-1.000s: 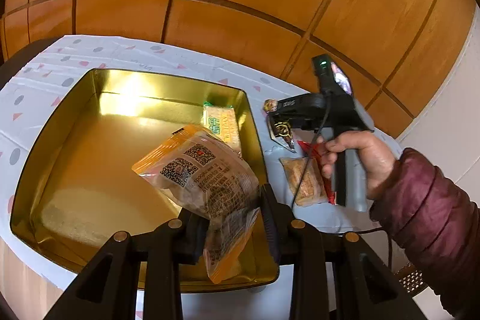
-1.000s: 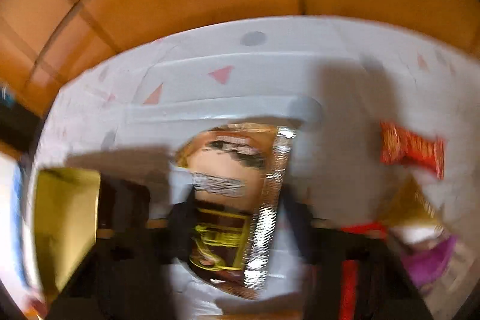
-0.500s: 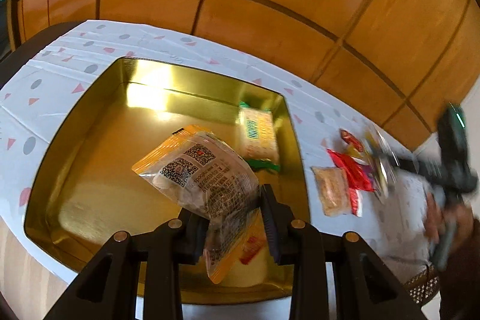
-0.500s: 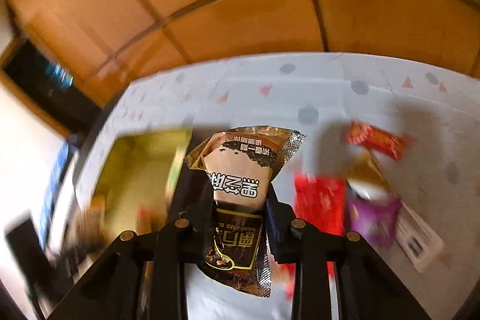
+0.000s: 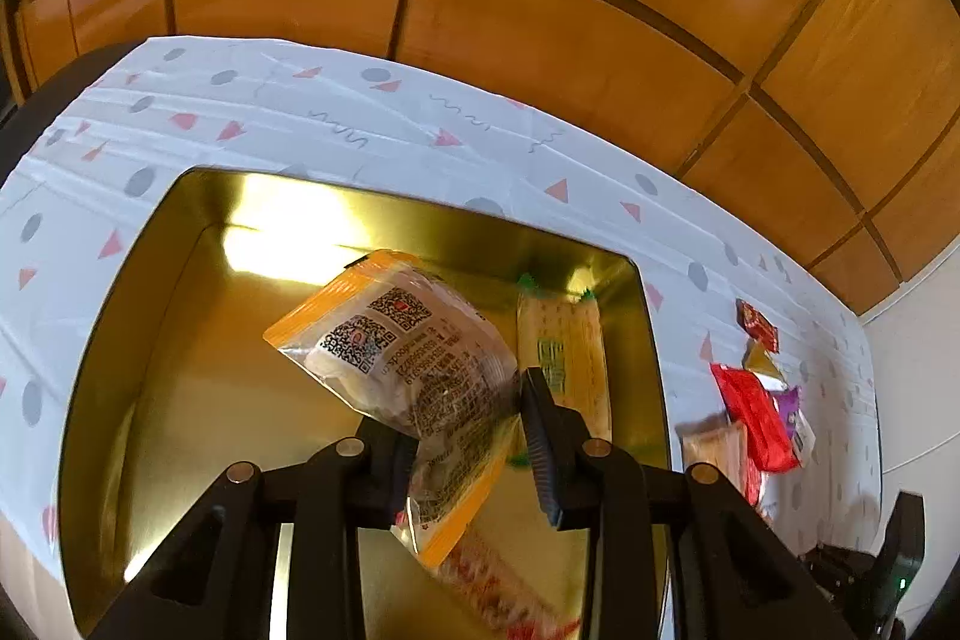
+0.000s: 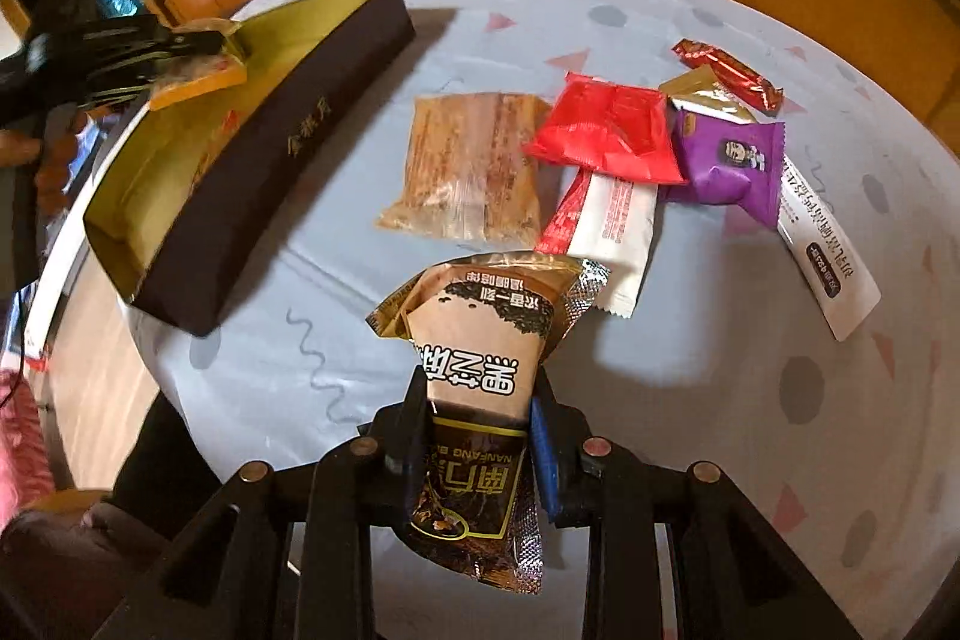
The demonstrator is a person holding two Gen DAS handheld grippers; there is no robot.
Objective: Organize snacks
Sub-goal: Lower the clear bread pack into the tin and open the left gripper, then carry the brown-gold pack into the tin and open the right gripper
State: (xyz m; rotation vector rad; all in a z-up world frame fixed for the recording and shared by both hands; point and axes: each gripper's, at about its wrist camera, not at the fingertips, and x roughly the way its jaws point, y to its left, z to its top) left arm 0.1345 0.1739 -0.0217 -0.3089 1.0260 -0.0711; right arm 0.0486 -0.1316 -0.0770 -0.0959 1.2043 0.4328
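- Room: orange-brown wooden panelling (image 5: 540, 10) rises behind the far edge of the surface; a pale wall shows at the right margin of the left wrist view.
- Surface (image 5: 360, 118): covered by a white cloth printed with grey dots and pink triangles, creased, so packets on it may slide a little.
- Gold box (image 5: 150, 316): landmark; a shallow tin with a shiny gold inside and dark outer walls, open, on the surface. A green-and-yellow packet (image 5: 564, 340) lies inside against its right wall; another red-printed wrapper lies blurred near its front edge.
- Loose snack pile (image 6: 606, 130): on the surface just right of the gold box, well clear of its wall; wrappers overlap one another.
- Orange-edged packet (image 5: 396, 352): hangs over the interior of the gold box, clenched at its lower part by the left gripper (image 5: 468, 436). Judged light, crinkly and slippery; the contents are probably crushable, so the flat sealed margin is the safer hold.
- Brown sesame packet (image 6: 480, 358): held above the surface right of the gold box, clamped mid-body by the right gripper (image 6: 477, 436). Judged light, soft foil.
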